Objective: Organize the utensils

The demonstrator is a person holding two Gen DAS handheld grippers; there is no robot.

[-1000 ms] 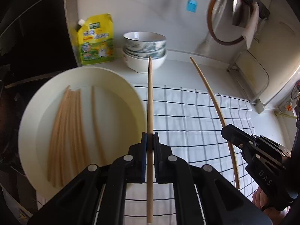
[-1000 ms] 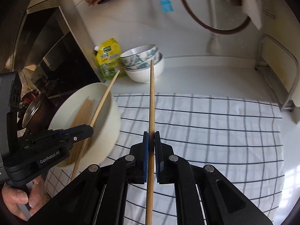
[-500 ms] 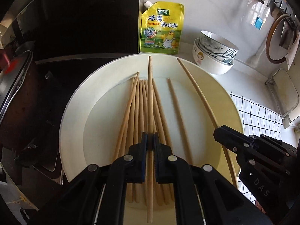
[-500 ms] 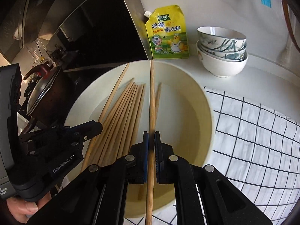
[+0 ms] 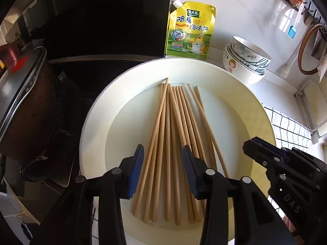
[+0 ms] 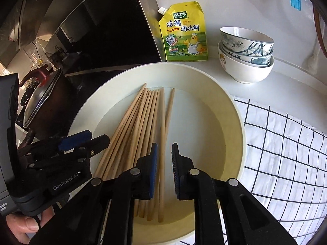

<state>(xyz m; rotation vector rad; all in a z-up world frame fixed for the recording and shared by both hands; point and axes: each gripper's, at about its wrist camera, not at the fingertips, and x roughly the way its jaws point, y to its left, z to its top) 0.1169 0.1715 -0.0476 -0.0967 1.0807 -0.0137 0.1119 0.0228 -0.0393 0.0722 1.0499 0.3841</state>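
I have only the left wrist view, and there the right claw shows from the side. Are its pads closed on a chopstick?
Observer: No. In the right wrist view the right claw has its jaws opening. One chopstick passes between the pads, with a clear gap on its right side.
Operator: Who holds the left claw?
Observer: A hand grips the handle below the left claw; its thumb shows at the lower left corner.
Operator: How far does the checked cloth go?
Observer: The cloth starts at the right rim of the plate and reaches the picture's right edge.
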